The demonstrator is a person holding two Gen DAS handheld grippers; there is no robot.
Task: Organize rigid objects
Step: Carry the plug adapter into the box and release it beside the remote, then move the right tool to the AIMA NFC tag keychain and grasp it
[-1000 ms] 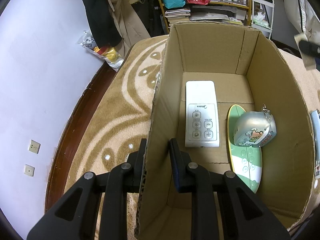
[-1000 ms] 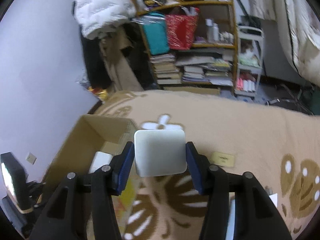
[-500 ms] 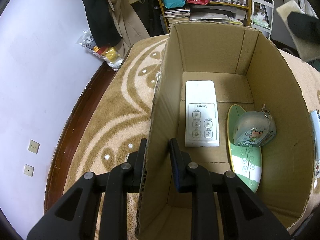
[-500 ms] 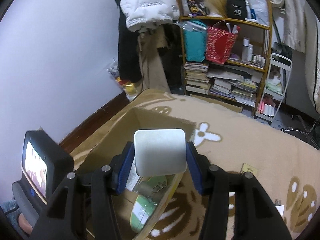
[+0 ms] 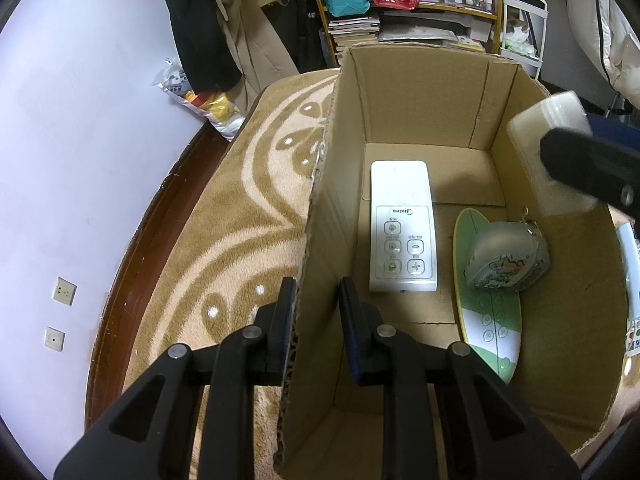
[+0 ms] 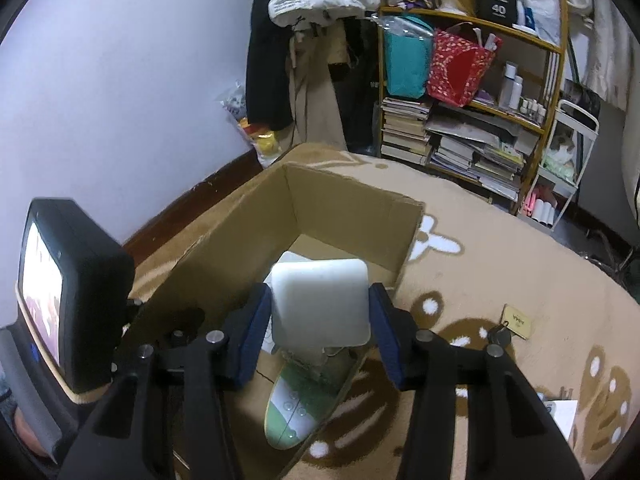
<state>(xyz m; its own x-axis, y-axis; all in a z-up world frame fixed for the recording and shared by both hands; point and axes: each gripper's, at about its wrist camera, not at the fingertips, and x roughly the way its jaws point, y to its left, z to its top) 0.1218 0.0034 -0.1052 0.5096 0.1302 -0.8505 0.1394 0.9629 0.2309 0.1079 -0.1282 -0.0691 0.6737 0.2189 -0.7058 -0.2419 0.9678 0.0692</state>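
Pinching the near left wall of the open brown cardboard box (image 5: 436,92), the left claw (image 5: 316,320) is clamped on the cardboard. The right claw (image 6: 320,312) holds a white rounded-square plastic case (image 6: 320,304) over the box; its jaws have just been closing on it. Inside lie a white rectangular remote (image 5: 402,224), a green oval remote (image 5: 486,312) and a silvery pouch (image 5: 504,256) touching it.
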